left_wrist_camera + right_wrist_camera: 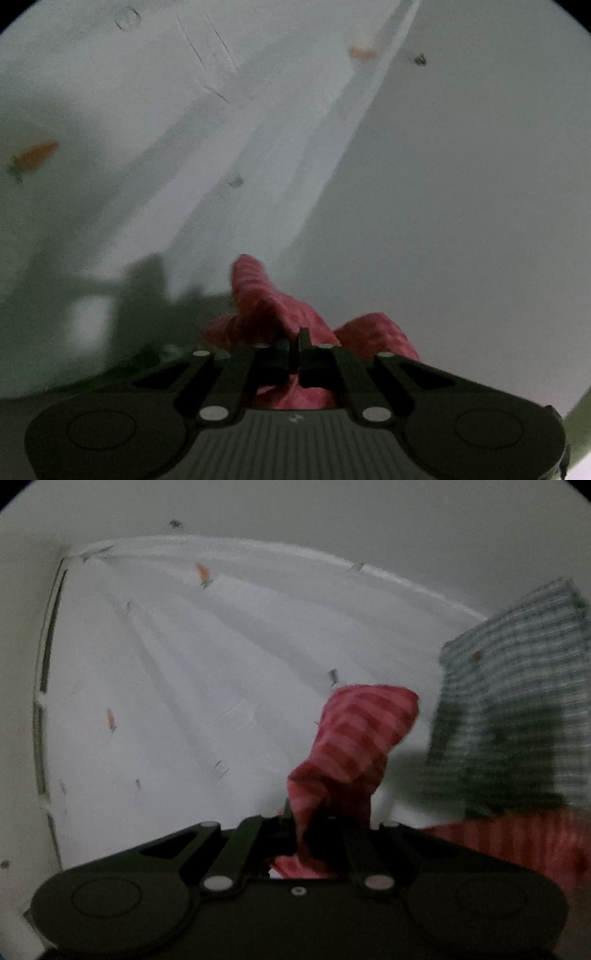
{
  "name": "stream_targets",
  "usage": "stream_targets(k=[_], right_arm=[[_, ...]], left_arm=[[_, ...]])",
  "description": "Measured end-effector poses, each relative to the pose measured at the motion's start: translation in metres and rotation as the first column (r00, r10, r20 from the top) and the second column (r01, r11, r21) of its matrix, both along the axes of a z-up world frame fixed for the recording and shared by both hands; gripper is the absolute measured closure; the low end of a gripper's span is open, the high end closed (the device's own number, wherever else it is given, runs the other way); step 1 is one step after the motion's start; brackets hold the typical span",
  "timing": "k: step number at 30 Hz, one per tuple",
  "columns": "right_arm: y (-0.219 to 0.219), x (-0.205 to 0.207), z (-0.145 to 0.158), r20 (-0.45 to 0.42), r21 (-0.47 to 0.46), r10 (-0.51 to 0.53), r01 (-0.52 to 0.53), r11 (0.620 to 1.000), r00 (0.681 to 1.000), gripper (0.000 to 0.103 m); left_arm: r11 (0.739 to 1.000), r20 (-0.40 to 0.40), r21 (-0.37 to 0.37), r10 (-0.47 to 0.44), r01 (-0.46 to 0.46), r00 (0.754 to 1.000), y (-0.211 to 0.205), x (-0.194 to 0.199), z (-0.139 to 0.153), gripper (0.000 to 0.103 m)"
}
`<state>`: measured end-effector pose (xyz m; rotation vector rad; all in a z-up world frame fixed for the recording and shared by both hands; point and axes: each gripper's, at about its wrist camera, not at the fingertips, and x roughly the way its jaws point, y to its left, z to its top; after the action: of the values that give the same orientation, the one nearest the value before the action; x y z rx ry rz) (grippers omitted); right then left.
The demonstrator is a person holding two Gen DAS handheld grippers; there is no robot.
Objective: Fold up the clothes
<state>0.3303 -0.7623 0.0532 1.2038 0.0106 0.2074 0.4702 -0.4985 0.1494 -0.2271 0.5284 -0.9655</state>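
Note:
A red checked cloth [266,299] is pinched in my left gripper [294,341], whose jaws are shut on a bunched corner that sticks up above the white sheet. In the right wrist view my right gripper [299,827] is shut on another part of the same red checked cloth [354,738], which rises in a fold ahead of the jaws and also trails to the lower right. Both views are blurred.
A white sheet [166,683] with small carrot prints [204,574] covers the surface, creased in long folds. A folded green checked garment [517,686] lies at the right. A pale wall [480,166] borders the sheet's far edge.

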Motion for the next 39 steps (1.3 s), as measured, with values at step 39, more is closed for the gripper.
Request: stream_targets(k=[39], right_arm=[[0.408,0.06,-0.057,-0.117,-0.139,0.439,-0.453,0.881,0.891,0.1]], left_arm=[[0.84,-0.081,0.033,0.542,-0.541,0.837,0.502,-0.08,-0.071,0.101]])
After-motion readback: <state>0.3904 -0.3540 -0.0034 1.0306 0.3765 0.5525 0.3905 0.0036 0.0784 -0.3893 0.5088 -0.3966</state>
